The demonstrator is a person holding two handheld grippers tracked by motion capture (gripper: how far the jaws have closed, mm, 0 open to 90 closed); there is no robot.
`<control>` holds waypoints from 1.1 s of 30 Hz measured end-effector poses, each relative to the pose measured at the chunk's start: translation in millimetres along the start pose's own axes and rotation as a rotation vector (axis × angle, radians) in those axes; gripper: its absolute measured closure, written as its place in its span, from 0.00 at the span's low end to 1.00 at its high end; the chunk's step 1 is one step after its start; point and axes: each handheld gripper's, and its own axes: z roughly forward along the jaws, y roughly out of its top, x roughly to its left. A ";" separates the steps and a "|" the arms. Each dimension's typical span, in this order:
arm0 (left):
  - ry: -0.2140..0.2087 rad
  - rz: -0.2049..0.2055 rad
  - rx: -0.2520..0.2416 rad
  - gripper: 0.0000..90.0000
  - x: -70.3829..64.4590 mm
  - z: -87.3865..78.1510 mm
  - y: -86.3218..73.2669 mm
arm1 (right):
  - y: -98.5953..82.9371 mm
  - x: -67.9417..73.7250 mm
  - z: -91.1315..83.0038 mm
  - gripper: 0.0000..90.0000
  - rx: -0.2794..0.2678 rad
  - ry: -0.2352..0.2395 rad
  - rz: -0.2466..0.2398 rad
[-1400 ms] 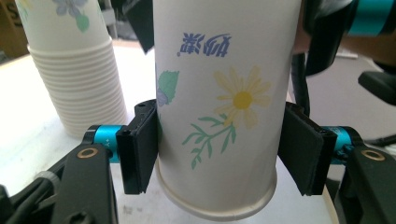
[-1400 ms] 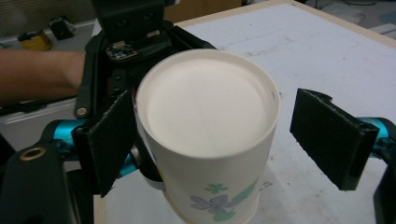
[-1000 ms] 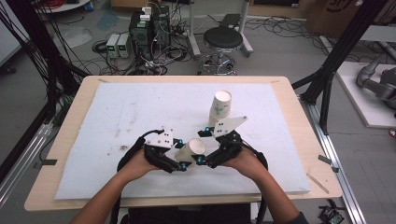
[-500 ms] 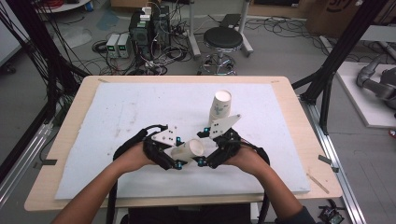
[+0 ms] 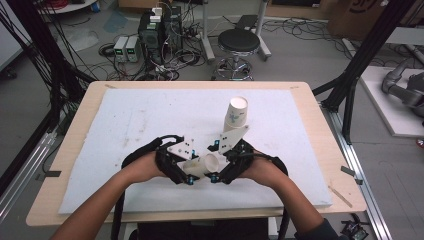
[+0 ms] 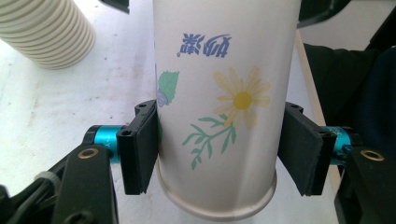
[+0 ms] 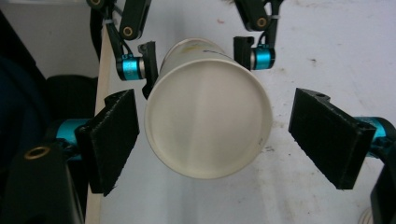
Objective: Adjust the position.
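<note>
A paper cup (image 5: 202,165) with a flower print (image 6: 233,93) lies on its side between both grippers, near the front of the white mat (image 5: 125,120). My left gripper (image 5: 192,172) is shut on the cup near its base; both black pads (image 6: 140,154) press its wall. In the right gripper view that left gripper (image 7: 196,58) clamps the far end of the cup (image 7: 208,107). The cup's open mouth faces my right gripper (image 7: 219,140). That right gripper (image 5: 220,170) is open, its pads standing on either side of the rim, the right pad well apart from it.
A stack of paper cups (image 5: 236,114) stands mouth up just behind the right gripper, and its ribbed rims (image 6: 46,32) show in the left gripper view. The wooden table edge (image 5: 320,130) borders the mat. A stool (image 5: 239,42) and electronics sit beyond the table.
The cup between the grippers has tipped from nearly upright onto its side, mouth toward the right gripper. Both hands have hardly shifted.
</note>
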 end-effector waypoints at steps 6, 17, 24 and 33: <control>-0.018 0.022 0.006 0.39 -0.6 1.0 0.5 | 2.4 1.6 5.1 0.30 0.036 0.034 -0.038; -0.001 -0.015 -0.115 0.19 -4.0 -0.6 -3.1 | 0.6 2.3 -0.9 0.41 0.017 0.063 -0.036; 0.019 -0.090 -0.270 0.20 -5.9 -4.1 -19.2 | -6.9 2.4 -9.2 0.41 -0.028 0.035 -0.011; 0.097 -0.127 -0.428 0.19 -11.3 -6.6 -27.2 | -26.1 6.3 -21.3 0.41 -0.133 -0.004 0.048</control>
